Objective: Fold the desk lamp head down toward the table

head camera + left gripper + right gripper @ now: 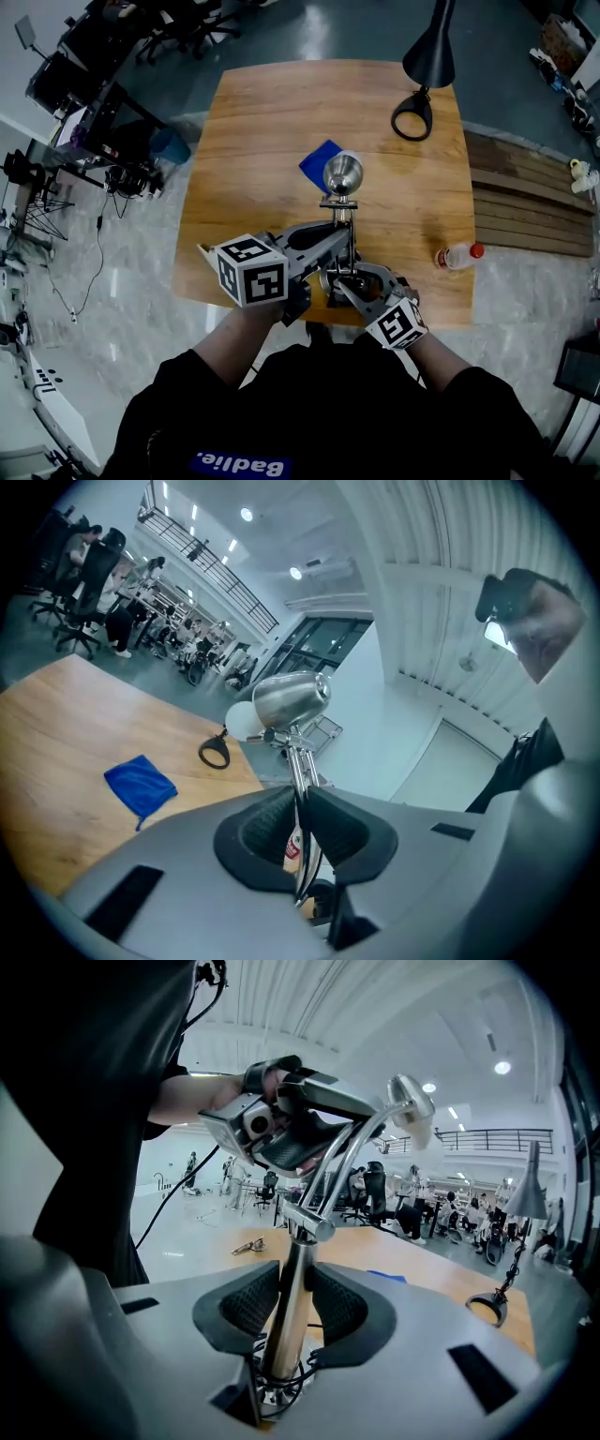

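A chrome desk lamp stands near the front edge of the wooden table (253, 122), its round head (343, 174) raised above the blue cloth. My left gripper (339, 236) comes in from the left and is shut on the lamp's thin upper arm rods (298, 780), below the head (291, 697). My right gripper (349, 279) is shut on the thick lower post (289, 1307) just above the base. In the right gripper view the left gripper (281, 1133) shows high up on the curved arm, and the lamp head (412, 1101) tips to the right.
A blue cloth (319, 161) lies behind the lamp. A black desk lamp (429, 56) with a ring base (412, 117) stands at the back right. A red-capped bottle (457, 255) lies near the right edge. Wooden planks (530, 206) lie on the floor at the right.
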A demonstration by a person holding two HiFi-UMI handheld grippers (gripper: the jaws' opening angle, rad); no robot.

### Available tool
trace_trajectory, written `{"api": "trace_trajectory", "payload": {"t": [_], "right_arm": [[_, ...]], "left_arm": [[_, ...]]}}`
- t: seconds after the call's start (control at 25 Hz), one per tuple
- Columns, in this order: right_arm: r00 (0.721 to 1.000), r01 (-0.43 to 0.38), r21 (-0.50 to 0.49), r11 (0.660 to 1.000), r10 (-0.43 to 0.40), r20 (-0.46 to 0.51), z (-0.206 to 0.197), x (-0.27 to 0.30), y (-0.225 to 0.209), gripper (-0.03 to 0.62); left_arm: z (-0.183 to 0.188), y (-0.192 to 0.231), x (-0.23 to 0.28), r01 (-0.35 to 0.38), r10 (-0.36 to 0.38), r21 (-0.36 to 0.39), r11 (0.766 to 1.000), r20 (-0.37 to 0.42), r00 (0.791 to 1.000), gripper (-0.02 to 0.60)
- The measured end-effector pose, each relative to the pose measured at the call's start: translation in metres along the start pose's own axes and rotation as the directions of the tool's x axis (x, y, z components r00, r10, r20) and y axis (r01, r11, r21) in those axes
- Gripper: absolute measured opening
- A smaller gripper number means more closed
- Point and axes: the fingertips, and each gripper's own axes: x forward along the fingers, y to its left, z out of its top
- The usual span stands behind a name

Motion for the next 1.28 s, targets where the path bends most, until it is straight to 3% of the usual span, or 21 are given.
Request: {"api": "trace_trajectory", "payload": {"t": [0.2, 0.48, 0.56, 0.72, 1.04, 1.28], "right_arm": [[1.000, 0.013, -0.005, 1.000, -0.013, -0.001, -0.001, 0.000, 0.001, 0.112], [1.000, 0.013, -0.015, 1.000, -0.013, 0.003, 0.000, -0.002, 0.004, 0.112], [1.000, 0.016, -0.020, 1.000, -0.016, 0.004, -0.001, -0.003, 0.006, 0.112], [1.000, 0.018, -0.025, 1.000, -0.018, -0.007, -0.004, -0.003, 0.006, 0.112], [1.000, 0.003, -0.029, 1.000, -0.003, -0.018, 0.000, -0.003, 0.003, 0.114], [1.000, -0.005, -0.019, 1.000, 0.005, -0.023, 0.002, -0.003, 0.000, 0.114]], "left_arm": [[-0.001, 0.014, 0.007, -0.026, 0.026, -0.053, 0.998, -0.012, 1.000, 0.052], [-0.012, 0.047, 0.025, -0.051, 0.039, -0.183, 0.982, -0.067, 0.997, 0.057], [-0.023, 0.060, 0.033, -0.059, 0.035, -0.267, 0.962, -0.096, 0.995, 0.066], [-0.041, 0.080, 0.047, -0.053, 0.002, -0.438, 0.897, -0.115, 0.993, 0.075], [-0.074, 0.107, 0.058, -0.143, 0.006, -0.533, 0.834, -0.251, 0.968, 0.110], [-0.087, 0.117, 0.061, -0.159, -0.017, -0.616, 0.771, -0.269, 0.963, 0.138]]}}
